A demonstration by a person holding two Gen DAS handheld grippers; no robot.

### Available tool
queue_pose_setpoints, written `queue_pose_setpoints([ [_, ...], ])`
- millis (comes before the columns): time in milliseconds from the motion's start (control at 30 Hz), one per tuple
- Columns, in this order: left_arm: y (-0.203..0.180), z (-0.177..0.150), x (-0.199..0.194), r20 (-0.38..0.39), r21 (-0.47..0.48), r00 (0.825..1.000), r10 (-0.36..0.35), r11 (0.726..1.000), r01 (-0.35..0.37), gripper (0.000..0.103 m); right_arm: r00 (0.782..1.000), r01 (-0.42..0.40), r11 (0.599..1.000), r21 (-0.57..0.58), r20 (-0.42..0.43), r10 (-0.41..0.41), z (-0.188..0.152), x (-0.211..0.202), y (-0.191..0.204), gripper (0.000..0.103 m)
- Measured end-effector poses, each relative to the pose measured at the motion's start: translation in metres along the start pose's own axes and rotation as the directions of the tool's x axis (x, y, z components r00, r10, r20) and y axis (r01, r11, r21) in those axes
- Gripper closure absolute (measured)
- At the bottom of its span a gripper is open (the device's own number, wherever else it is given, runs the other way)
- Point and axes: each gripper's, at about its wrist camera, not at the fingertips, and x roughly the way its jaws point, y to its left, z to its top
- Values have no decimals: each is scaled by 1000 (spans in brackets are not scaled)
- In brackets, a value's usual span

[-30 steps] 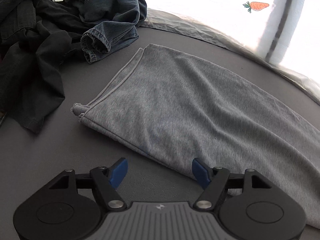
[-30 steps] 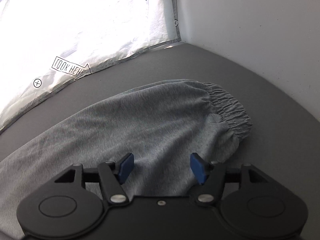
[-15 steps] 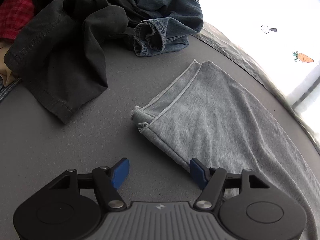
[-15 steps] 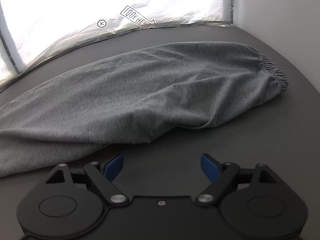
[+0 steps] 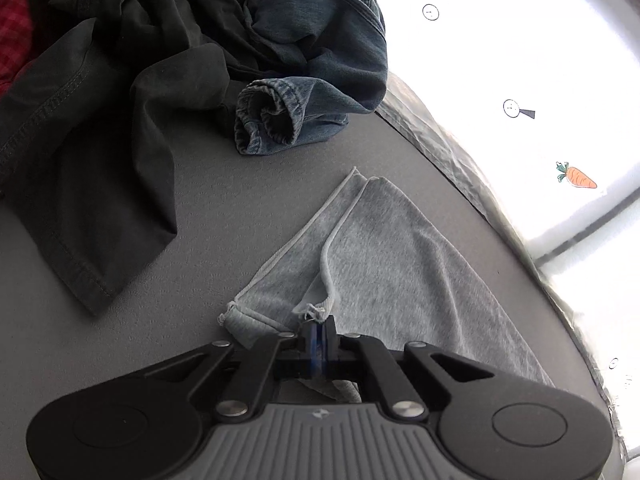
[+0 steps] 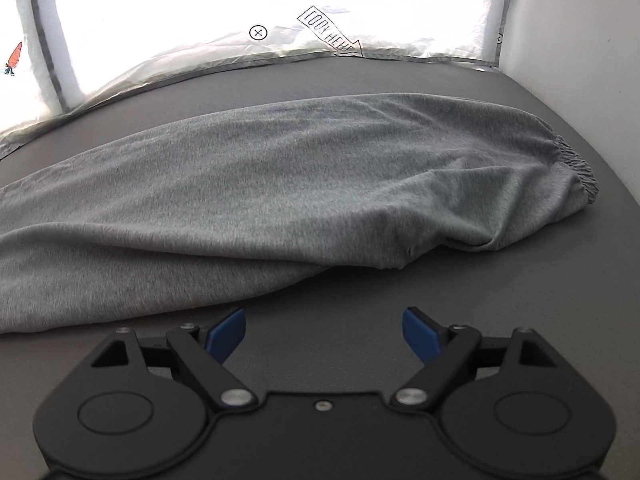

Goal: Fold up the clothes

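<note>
Grey sweatpants (image 5: 400,264) lie flat on the dark grey table (image 5: 208,208). In the left wrist view my left gripper (image 5: 319,334) is shut on the near corner of the leg hem (image 5: 320,312), which is lifted a little off the lower layer. In the right wrist view the sweatpants (image 6: 280,184) stretch across the table with the elastic waistband (image 6: 576,164) at the right. My right gripper (image 6: 324,330) is open and empty, just in front of the fabric's near edge, apart from it.
A pile of clothes sits at the far left: a black garment (image 5: 100,128), blue jeans (image 5: 304,68) and a red checked piece (image 5: 12,32). A white sheet with printed marks (image 6: 256,8) borders the table's far side. A white wall (image 6: 580,40) stands at the right.
My left gripper has closed on the hem corner of the sweatpants leg. My right gripper has stayed open and shifted slightly nearer the fabric edge.
</note>
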Motion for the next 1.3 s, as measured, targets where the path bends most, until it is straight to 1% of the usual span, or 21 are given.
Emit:
queue_pose_setpoints([
  [133, -9, 29, -15, 87, -22, 992, -96, 995, 98, 101, 1000, 11, 1000, -21, 12, -11, 6, -6, 8, 17],
  [167, -10, 32, -15, 94, -15, 991, -96, 995, 98, 101, 1000, 15, 1000, -18, 12, -14, 7, -7, 8, 17],
  [233, -7, 29, -10, 89, 27, 994, -58, 998, 56, 101, 1000, 24, 1000, -11, 10, -24, 7, -9, 7, 17],
  [267, 1, 23, -3, 61, 18, 998, -20, 1000, 19, 101, 1000, 30, 1000, -6, 8, -30, 7, -10, 6, 17],
  [333, 21, 8, 9, 3, -40, 1000, 16, 999, -15, 101, 999, 42, 999, 1, 2, -42, 4, -11, 4, 17],
  [367, 33, -1, 14, -27, -72, 999, 34, 997, -36, 101, 999, 49, 999, 4, -2, -49, 3, -11, 2, 17],
  [433, 54, -18, 26, -70, -105, 995, 69, 992, -76, 101, 998, 58, 998, 12, -9, -58, 1, -12, 0, 17],
  [467, 60, -23, 29, -86, -125, 994, 67, 989, -78, 101, 998, 61, 998, 18, -13, -61, 0, -12, -2, 17],
  [567, 62, -21, 23, -56, -145, 997, 45, 988, -52, 101, 998, 60, 998, 33, -28, -59, 1, -9, -4, 17],
  [633, 55, -15, 18, -30, -112, 999, 39, 993, -42, 101, 998, 56, 998, 30, -26, -55, 3, -9, -3, 17],
  [700, 52, -14, 18, -15, -84, 999, 49, 995, -50, 101, 999, 48, 999, 18, -19, -47, 5, -9, 0, 17],
  [767, 55, -17, 21, -26, -98, 997, 67, 993, -69, 101, 999, 41, 999, 6, -18, -41, 5, -8, 4, 17],
  [867, 64, -21, 20, -45, -135, 996, 74, 988, -79, 101, 999, 31, 999, -9, -16, -32, 5, -8, 9, 17],
  [1000, 59, -21, 20, -33, -74, 995, 99, 992, -101, 100, 999, 30, 1000, 5, -22, -30, 3, -8, 7, 16],
  [1067, 60, -24, 24, -40, -78, 993, 110, 991, -113, 100, 999, 28, 999, 20, -31, -27, 1, -7, 6, 16],
  [1100, 57, -24, 23, -35, -61, 994, 106, 992, -108, 100, 999, 25, 999, 31, -35, -24, 1, -6, 6, 16],
  [1133, 55, -25, 21, -30, -44, 994, 103, 994, -105, 97, 999, 22, 999, 37, -36, -20, 1, -5, 5, 16],
  [1200, 48, -27, 16, 0, -11, 993, 122, 992, -122, 94, 999, 15, 999, 41, -33, -14, 1, -5, 6, 16],
  [1233, 48, -27, 14, 8, -7, 992, 129, 992, -129, 78, 999, 12, 999, 41, -32, -11, 1, -5, 7, 16],
  [1267, 48, -27, 11, 16, -3, 990, 137, 991, -137, 69, 999, 8, 999, 41, -34, -7, 0, -4, 7, 16],
  [1300, 48, -27, 9, 23, 0, 989, 143, 990, -144, 55, 999, 3, 999, 42, -36, -2, 0, -3, 8, 16],
])
